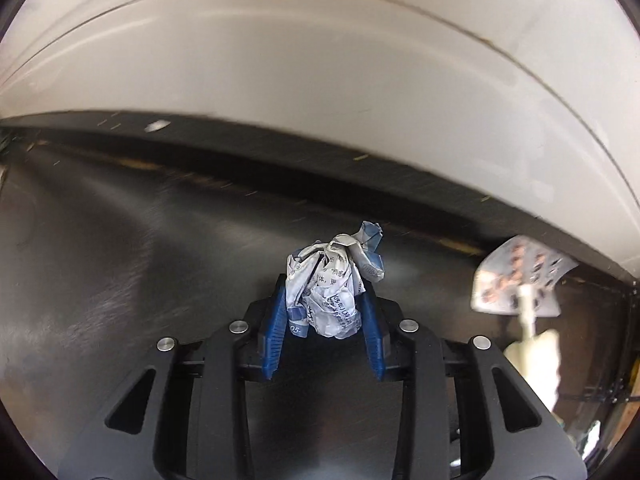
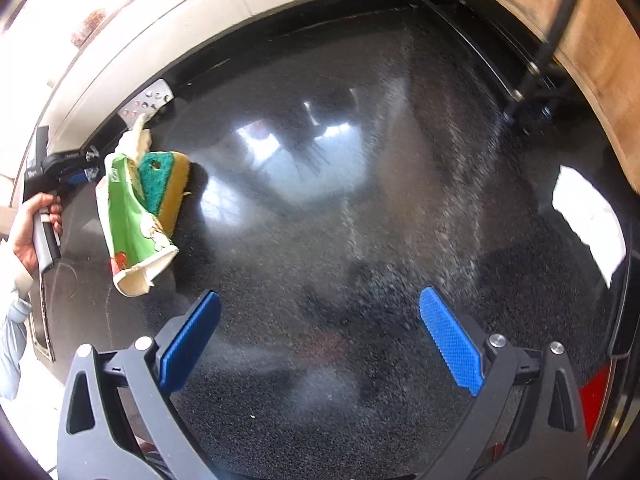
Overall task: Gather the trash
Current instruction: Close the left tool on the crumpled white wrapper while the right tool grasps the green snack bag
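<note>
Clamping the crumpled paper ball [image 1: 334, 288] between its blue pads, the left claw [image 1: 326, 304] holds it above the dark countertop [image 1: 120, 260]; most of the wad bulges beyond the fingertips, so the grip looks shallow and is best kept firm and steady while carrying. Off to that claw's right lie a blister pack [image 1: 520, 280] and more litter. The right claw [image 2: 320, 340] hangs spread wide and empty, with a green wrapper [image 2: 132, 224] and a sponge [image 2: 168, 184] ahead to its left, likely next pickups.
</note>
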The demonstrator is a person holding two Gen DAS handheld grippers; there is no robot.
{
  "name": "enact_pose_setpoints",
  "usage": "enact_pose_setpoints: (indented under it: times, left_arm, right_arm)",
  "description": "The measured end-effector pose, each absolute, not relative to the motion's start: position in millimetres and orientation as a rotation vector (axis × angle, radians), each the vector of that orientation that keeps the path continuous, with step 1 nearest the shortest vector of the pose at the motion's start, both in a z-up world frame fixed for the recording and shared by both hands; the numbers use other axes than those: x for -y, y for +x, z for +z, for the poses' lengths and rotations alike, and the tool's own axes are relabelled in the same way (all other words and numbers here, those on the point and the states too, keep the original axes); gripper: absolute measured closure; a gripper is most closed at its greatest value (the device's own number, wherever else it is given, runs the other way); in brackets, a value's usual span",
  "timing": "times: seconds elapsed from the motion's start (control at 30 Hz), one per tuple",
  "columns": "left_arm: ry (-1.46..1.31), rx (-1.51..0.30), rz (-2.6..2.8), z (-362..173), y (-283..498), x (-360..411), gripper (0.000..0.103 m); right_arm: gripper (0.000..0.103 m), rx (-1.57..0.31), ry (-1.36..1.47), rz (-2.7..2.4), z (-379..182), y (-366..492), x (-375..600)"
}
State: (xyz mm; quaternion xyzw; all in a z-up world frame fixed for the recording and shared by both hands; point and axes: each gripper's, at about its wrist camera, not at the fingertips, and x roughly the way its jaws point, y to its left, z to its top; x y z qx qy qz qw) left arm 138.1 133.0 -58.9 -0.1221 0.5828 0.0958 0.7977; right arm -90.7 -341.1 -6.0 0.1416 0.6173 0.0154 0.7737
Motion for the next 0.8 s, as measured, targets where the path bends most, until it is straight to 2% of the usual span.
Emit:
enact_pose_setpoints:
  times: [0.33, 0.6, 0.8]
  left_arm:
    - [-0.335, -1.262, 0.411, -59, 53, -226, 0.069]
    - [-0.423, -1.269, 0.601, -45, -67, -324, 0.069]
    - [-0.452, -1.258, 0.631, -39, -133, -331, 0.069]
  right_arm:
    - [0.006, -1.338, 0.176, 0.237, -2, -49, 265]
    - [0.006, -1.352, 0.035, 0.414, -9, -33, 184]
    - [0.006, -1.351, -0.076, 0.431, -19, -27, 148]
